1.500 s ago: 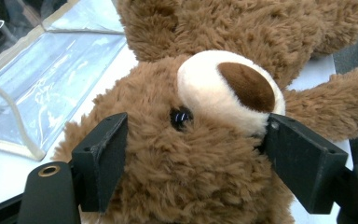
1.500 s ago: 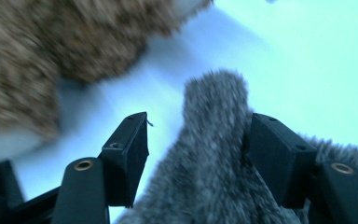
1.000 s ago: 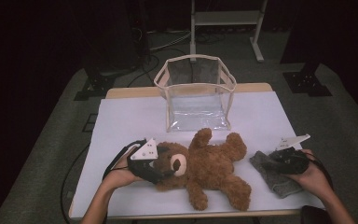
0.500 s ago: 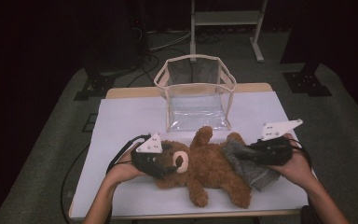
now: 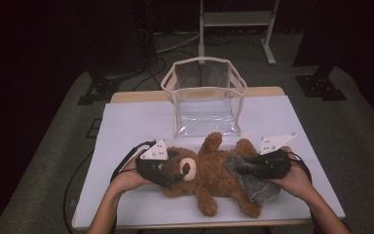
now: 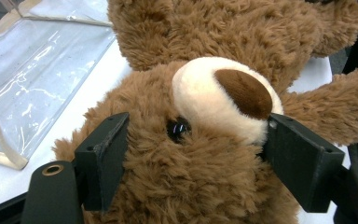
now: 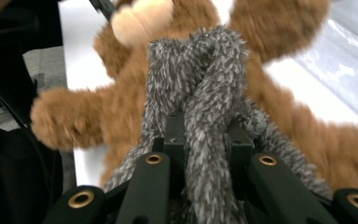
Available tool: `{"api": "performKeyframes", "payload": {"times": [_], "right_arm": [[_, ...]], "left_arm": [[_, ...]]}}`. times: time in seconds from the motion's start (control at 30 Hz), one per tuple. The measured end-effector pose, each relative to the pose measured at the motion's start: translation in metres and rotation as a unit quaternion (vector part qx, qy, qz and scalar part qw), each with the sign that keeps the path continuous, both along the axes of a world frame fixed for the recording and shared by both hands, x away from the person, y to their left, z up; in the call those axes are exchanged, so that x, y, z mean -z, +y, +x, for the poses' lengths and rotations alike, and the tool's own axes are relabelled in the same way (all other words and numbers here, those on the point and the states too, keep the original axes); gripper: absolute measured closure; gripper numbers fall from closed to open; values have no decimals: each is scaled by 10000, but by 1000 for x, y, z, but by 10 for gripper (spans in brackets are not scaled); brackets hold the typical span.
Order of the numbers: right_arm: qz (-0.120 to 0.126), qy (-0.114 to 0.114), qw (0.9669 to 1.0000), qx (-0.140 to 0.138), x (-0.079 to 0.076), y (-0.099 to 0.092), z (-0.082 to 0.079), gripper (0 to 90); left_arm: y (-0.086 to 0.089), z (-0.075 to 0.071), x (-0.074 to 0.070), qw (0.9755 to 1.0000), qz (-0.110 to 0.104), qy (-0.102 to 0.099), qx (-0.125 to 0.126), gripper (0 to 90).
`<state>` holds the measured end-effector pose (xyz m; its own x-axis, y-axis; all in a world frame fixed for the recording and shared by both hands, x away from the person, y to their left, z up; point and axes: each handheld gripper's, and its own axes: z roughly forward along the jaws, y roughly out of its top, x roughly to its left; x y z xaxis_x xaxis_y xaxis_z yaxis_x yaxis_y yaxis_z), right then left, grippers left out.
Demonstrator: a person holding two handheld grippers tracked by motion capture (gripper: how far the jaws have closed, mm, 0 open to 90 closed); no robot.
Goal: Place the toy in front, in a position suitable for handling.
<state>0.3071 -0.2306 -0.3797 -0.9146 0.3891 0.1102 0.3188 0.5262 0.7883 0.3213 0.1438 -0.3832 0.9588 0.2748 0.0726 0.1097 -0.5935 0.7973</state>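
A brown teddy bear (image 5: 209, 178) lies on its back on the white table (image 5: 126, 122), head toward the left. My left gripper (image 5: 175, 170) is shut on the bear's head; in the left gripper view its jaws press into the fur on both sides of the face (image 6: 205, 93). My right gripper (image 5: 246, 168) is shut on a grey fuzzy cloth (image 5: 255, 187), which drapes over the bear's lower body. In the right gripper view the cloth (image 7: 200, 70) bunches up between the jaws of the right gripper (image 7: 205, 135), with the bear (image 7: 98, 116) behind it.
A clear plastic bag with a beige rim (image 5: 204, 97) stands open at the back middle of the table, just beyond the bear's raised arm. It also lies to the left in the left gripper view (image 6: 37, 70). Dark floor and stand legs surround the table.
My right gripper has lifted the grey cloth from the table's right side and carried it left onto the bear. The left gripper and the bear's head have stayed put.
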Motion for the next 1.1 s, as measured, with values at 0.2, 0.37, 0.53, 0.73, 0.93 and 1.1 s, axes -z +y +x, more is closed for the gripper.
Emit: {"api": "performKeyframes", "payload": {"times": [0.2,0.37,0.53,0.73,0.93,1.1], "right_arm": [[129,222,9995,173,17,-17,-3,755],[6,78,9998,157,11,-8,3,754],[49,100,9997,214,11,-5,15,755],[-37,340,9987,380,27,-21,17,755],[158,167,9991,367,2,-27,10,754],[140,-75,9998,-81,-23,3,9,753]], "left_arm": [[2,-2,-8,9998,-108,-88,119,239],[-7,-4,-10,9993,31,-172,331,241],[-14,4,-4,9994,252,-216,28,296],[-11,7,-1,9998,177,-111,-33,311],[-13,11,-1,9998,184,-57,-7,310],[-14,15,-1,9998,171,26,-80,307]]}}
